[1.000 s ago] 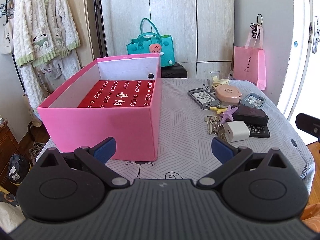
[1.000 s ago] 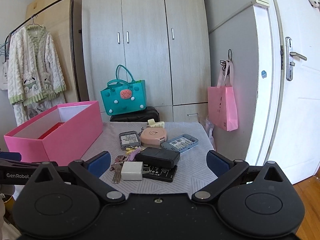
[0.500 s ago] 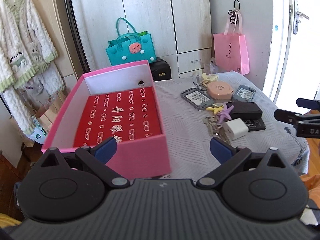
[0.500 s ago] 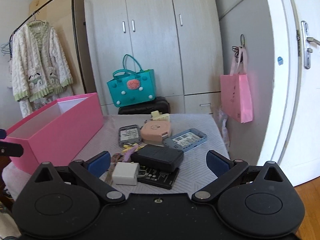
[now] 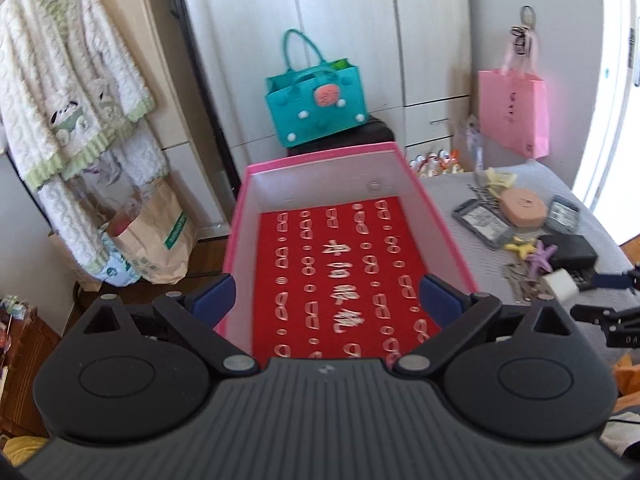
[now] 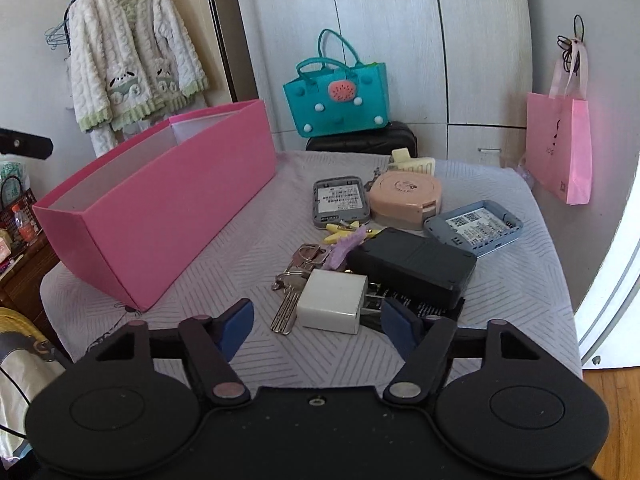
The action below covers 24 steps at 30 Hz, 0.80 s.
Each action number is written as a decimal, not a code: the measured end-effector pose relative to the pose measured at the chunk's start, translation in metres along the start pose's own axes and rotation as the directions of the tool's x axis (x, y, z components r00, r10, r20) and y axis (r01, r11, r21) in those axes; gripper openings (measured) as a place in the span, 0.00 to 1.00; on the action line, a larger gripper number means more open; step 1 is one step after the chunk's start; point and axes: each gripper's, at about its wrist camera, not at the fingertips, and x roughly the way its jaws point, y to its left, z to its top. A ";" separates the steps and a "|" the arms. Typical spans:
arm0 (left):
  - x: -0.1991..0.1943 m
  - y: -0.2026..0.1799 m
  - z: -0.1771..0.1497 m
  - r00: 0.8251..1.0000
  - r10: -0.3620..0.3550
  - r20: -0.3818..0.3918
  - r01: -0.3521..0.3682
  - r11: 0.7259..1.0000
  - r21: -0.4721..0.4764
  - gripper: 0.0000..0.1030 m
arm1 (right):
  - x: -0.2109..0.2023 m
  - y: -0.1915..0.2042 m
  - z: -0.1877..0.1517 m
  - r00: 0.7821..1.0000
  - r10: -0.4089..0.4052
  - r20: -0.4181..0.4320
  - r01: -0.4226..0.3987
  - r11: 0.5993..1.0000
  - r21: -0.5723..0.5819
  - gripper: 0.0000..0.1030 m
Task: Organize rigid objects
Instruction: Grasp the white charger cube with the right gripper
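Note:
A pink box [image 5: 448, 232] with a red patterned floor stands on the table's left; it also shows in the right wrist view [image 6: 168, 216]. My left gripper [image 5: 330, 302] is open and empty above its near end. My right gripper [image 6: 318, 330] is open and empty, low over the table just before a white charger [image 6: 332, 300]. Beside the charger lie keys [image 6: 290, 280], a black case [image 6: 412, 266], a purple clip [image 6: 346, 246], a round pink case [image 6: 406, 198] and two small grey devices [image 6: 340, 200] [image 6: 474, 226].
The table wears a grey patterned cloth [image 6: 240, 264]. A teal bag [image 6: 338, 98] sits on a black case behind the table. A pink paper bag [image 6: 560, 152] hangs at right. A white robe [image 6: 132, 64] hangs at left. A door stands at the far right.
My left gripper has risen and moved left over the pink box. My right gripper has dropped and moved forward to the white charger, its fingers narrowed.

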 end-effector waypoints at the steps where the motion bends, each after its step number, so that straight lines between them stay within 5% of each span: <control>1: 0.006 0.009 0.003 1.000 0.006 -0.017 -0.006 1.000 -0.012 0.93 | 0.004 0.001 0.001 1.000 -0.004 -0.013 0.004 1.000 -0.006 0.58; 5: 0.031 0.040 0.013 0.995 0.029 -0.093 -0.034 0.998 -0.050 0.76 | 0.015 0.004 0.008 0.998 -0.053 -0.030 0.052 0.998 -0.034 0.48; 17: 0.101 0.081 0.013 0.977 0.087 -0.194 -0.100 0.994 -0.054 0.43 | 0.038 0.012 0.021 0.989 -0.121 -0.085 0.112 0.988 -0.110 0.46; 18: 0.107 0.082 0.012 0.976 0.085 -0.202 -0.096 0.994 -0.047 0.31 | 0.038 0.011 0.023 0.989 -0.117 -0.089 0.108 0.989 -0.105 0.46; 21: 0.119 0.090 0.011 0.971 0.024 -0.239 -0.043 0.996 -0.073 0.19 | 0.035 0.008 0.026 0.991 -0.095 -0.096 0.086 0.992 -0.096 0.46; 24: 0.125 0.092 0.010 0.971 0.004 -0.238 -0.024 0.996 -0.081 0.14 | 0.028 0.009 0.030 0.993 -0.074 -0.087 0.065 0.993 -0.096 0.46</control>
